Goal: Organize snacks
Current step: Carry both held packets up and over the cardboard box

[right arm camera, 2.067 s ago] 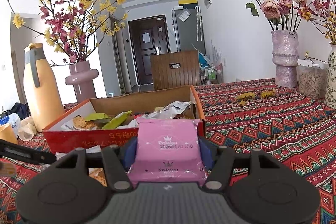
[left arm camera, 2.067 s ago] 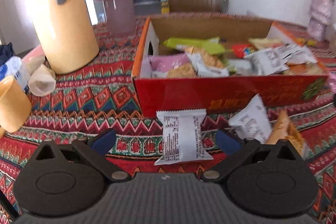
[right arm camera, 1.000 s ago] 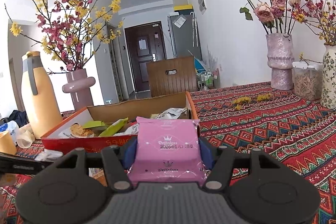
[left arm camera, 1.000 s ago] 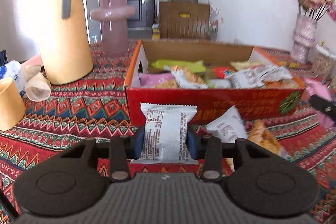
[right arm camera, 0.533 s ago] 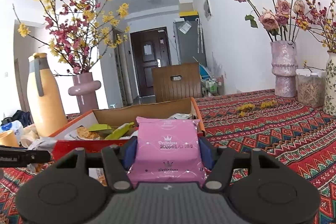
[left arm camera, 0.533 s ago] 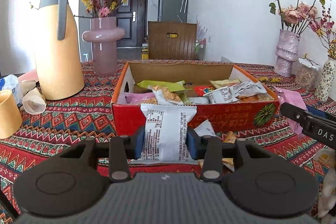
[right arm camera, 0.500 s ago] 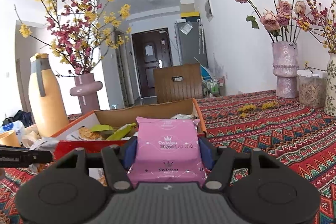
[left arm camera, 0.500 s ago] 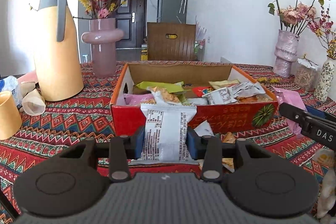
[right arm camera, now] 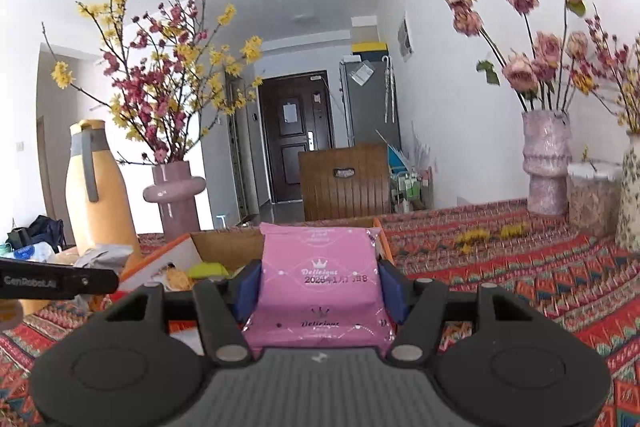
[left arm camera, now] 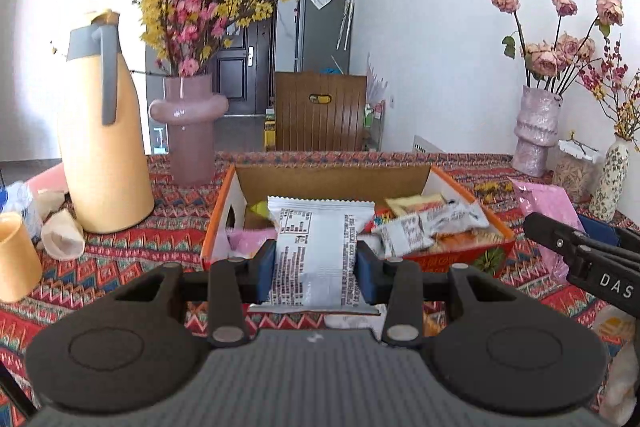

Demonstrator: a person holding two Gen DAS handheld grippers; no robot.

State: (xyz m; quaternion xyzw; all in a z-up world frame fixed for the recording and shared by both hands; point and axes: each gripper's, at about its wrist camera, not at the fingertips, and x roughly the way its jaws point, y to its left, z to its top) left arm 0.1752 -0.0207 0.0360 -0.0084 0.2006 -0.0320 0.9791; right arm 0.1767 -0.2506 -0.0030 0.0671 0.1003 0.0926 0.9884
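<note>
1. We hold two snacks at once. The left gripper (left arm camera: 316, 263) has its jaws clamped on the flanks of a white packet (left arm camera: 318, 247), whose long axis runs forward along the fingers, top seal away from us.
2. The right gripper (right arm camera: 318, 291) has its jaws closed on a pink packet (right arm camera: 318, 279), gripped across its width, print facing up.
3. Both packets are in the air, clear of the worktop (left arm camera: 120, 259).
4. The box (left arm camera: 332, 179) stands open on the worktop, already part-filled with mixed snacks (left arm camera: 428, 227). In the left view it lies straight ahead of the white packet and slightly below it; the near wall is just beyond the packet's far end.
5. In the right view the box sits ahead and to the left of the pink packet, with its right wall (right arm camera: 384, 239) just behind the packet.
6. Judgement: the left hand is the better lined up with the opening, so its packet likely goes in first. The move is forward over the near wall, then release.
7. At least one loose packet (left arm camera: 428, 323) lies on the worktop below the left gripper, near the box's front wall; more work remains.
</note>
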